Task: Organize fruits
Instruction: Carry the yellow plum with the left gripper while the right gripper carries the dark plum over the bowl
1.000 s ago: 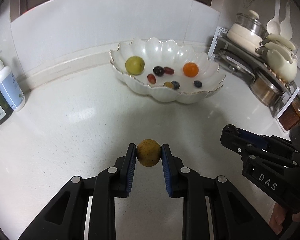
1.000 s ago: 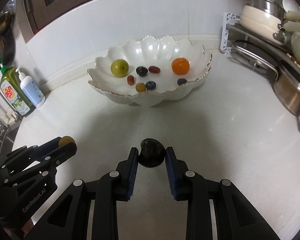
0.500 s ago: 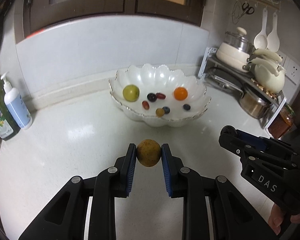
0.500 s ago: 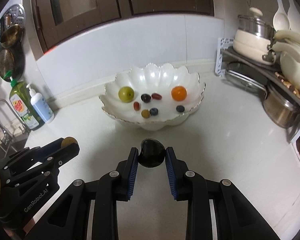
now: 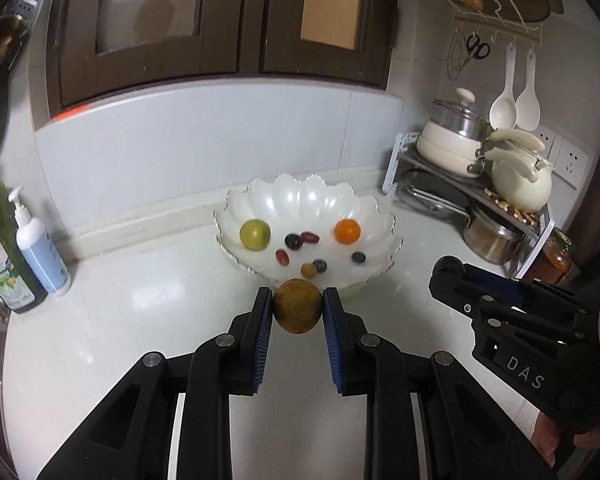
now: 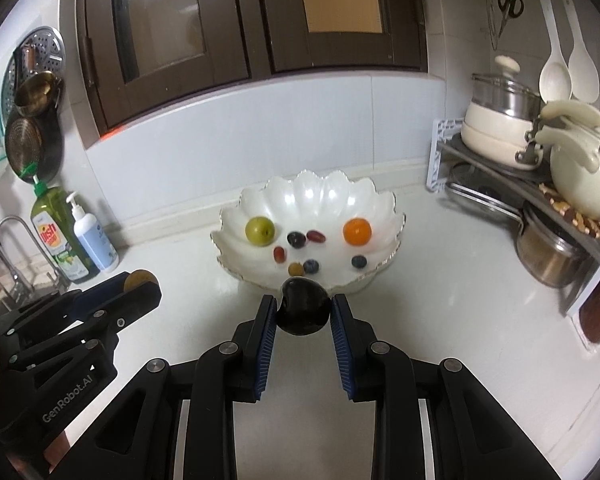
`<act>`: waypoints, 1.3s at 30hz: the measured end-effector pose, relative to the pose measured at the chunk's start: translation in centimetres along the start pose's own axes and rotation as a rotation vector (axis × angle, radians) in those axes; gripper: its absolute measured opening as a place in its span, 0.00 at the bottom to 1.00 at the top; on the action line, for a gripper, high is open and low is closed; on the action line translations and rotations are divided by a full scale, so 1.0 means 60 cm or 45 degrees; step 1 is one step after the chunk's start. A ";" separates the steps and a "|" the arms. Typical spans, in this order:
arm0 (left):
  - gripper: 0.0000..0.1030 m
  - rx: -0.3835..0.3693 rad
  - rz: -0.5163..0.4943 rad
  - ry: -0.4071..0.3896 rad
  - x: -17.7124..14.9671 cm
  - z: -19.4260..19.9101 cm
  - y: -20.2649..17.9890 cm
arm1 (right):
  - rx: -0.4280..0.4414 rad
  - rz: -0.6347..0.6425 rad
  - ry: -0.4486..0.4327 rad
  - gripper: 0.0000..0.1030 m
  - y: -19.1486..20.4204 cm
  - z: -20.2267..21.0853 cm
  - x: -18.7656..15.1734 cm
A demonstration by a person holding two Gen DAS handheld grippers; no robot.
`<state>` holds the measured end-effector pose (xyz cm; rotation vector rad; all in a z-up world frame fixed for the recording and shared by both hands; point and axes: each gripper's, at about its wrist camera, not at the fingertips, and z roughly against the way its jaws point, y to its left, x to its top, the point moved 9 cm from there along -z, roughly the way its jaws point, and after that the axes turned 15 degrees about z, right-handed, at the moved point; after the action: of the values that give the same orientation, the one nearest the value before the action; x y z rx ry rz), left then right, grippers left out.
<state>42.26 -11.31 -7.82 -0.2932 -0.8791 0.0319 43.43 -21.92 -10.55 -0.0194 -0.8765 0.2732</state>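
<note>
My left gripper (image 5: 297, 307) is shut on a brownish-yellow round fruit (image 5: 297, 306), held in the air in front of the white scalloped bowl (image 5: 300, 200). My right gripper (image 6: 303, 311) is shut on a dark, nearly black fruit (image 6: 303, 312), also lifted before the bowl (image 6: 320, 196). Inside the bowl lie a green fruit (image 6: 259, 231), an orange fruit (image 6: 356, 231), and several small dark and red berries. In the left wrist view the right gripper (image 5: 446, 270) shows at the right edge; in the right wrist view the left gripper (image 6: 139, 280) shows at the left with its yellow fruit.
Soap bottles (image 6: 79, 236) stand at the back left by a sink tap (image 6: 15, 240). A rack with pots and a kettle (image 6: 540, 168) fills the right corner. Dark cabinets (image 6: 239, 20) hang above the white backsplash. White counter (image 6: 440, 300) lies around the bowl.
Both grippers have risen with their fruits and tipped up; the bowl now looks smaller and farther, and the cabinets have come into view. The grips are unchanged.
</note>
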 end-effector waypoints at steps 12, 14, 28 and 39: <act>0.25 -0.012 -0.026 -0.093 0.059 0.005 -0.017 | -0.023 0.028 -0.073 0.28 -0.006 0.000 0.052; 0.25 -0.008 -0.031 -0.100 0.067 0.002 -0.019 | -0.024 0.029 -0.083 0.28 -0.007 -0.001 0.061; 0.25 0.000 -0.069 -0.113 0.129 -0.043 -0.024 | -0.021 0.053 -0.073 0.28 -0.019 -0.051 0.115; 0.25 0.041 -0.101 -0.038 0.156 -0.112 -0.031 | -0.022 0.051 0.009 0.28 -0.046 -0.114 0.136</act>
<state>53.20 -13.33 -4.28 -0.2277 -0.9182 -0.0232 54.22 -21.94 -8.40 -0.0543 -0.8719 0.3029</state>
